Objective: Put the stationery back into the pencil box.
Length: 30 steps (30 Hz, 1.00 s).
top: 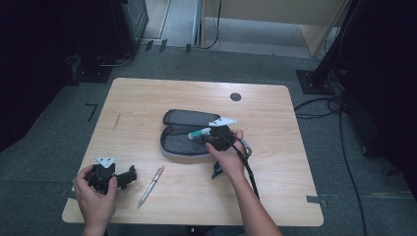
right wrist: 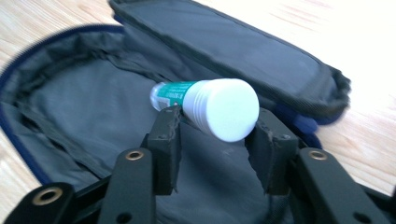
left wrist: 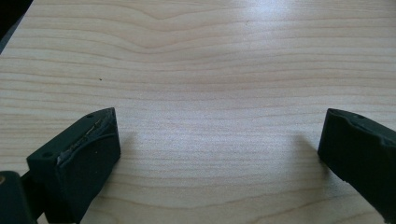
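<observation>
An open grey pencil case [top: 179, 143] lies at the table's middle with its lid folded back. My right gripper [top: 205, 133] hovers over it, shut on a small tube [top: 197, 133] with a green label. In the right gripper view the tube's white cap [right wrist: 224, 109] sits between the two jaws of the right gripper [right wrist: 215, 128], above the case's grey lining [right wrist: 93, 112]. My left gripper [top: 131, 174] rests near the front left corner, held by a hand. Its jaws stand wide apart over bare wood, so the left gripper [left wrist: 218, 128] is open with nothing in it.
A silver pen [top: 151, 186] lies on the table [top: 275, 196] between the two hands, just right of the left gripper. A round cable hole [top: 235, 97] sits at the back right. A small dark item [top: 216, 171] lies beside the right wrist.
</observation>
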{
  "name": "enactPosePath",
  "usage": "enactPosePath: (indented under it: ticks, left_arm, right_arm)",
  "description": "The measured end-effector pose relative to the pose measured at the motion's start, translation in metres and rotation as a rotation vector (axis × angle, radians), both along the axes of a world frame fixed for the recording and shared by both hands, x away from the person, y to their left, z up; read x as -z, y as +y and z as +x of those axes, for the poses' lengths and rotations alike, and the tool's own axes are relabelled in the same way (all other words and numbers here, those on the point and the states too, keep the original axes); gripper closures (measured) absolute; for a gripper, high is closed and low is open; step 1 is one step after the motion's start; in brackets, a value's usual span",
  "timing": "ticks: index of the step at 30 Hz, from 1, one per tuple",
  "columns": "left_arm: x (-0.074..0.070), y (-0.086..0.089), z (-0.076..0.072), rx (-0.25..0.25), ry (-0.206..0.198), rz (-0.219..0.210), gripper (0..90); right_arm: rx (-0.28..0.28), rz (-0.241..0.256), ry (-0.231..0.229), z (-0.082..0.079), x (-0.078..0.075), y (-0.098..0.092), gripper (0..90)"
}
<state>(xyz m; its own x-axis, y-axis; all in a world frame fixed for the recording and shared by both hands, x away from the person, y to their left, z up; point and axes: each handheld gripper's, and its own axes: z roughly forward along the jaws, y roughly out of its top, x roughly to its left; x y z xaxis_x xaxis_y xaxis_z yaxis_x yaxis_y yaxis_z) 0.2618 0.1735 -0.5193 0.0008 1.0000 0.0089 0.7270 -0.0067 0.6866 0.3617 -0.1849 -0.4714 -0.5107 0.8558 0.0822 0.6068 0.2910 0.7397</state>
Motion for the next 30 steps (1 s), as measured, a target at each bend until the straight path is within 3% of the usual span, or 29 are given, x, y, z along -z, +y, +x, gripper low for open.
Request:
enactPosePath:
  ticks: [5, 10, 13, 19, 23, 26, 30]
  left_arm:
    - [0.000, 0.000, 0.000, 0.000, 0.000, 0.000, 0.0]
    - [0.000, 0.000, 0.000, 0.000, 0.000, 0.000, 0.0]
    - [0.000, 0.000, 0.000, 0.000, 0.000, 0.000, 0.0]
    - [0.000, 0.000, 0.000, 0.000, 0.000, 0.000, 0.0]
    - [0.000, 0.000, 0.000, 0.000, 0.000, 0.000, 0.0]
    - [0.000, 0.000, 0.000, -0.001, -0.002, -0.002, 0.0]
    - [0.000, 0.000, 0.000, -0.002, -0.003, -0.002, 0.0]
  right_arm:
    - [0.001, -0.042, 0.005, 0.000, 0.005, -0.004, 52.7]
    - [0.008, -0.096, -0.032, 0.000, 0.005, -0.002, 53.7]
    - [0.004, -0.123, -0.031, -0.001, 0.007, 0.000, 50.9]
    - [-0.012, -0.109, -0.042, -0.010, 0.005, 0.001, 43.0]
    - [-0.005, -0.067, -0.037, -0.020, 0.001, -0.004, 38.6]
    - [0.000, -0.083, -0.044, -0.026, 0.000, -0.006, 34.4]
    - [0.014, -0.037, -0.049, -0.035, -0.004, -0.011, 31.2]
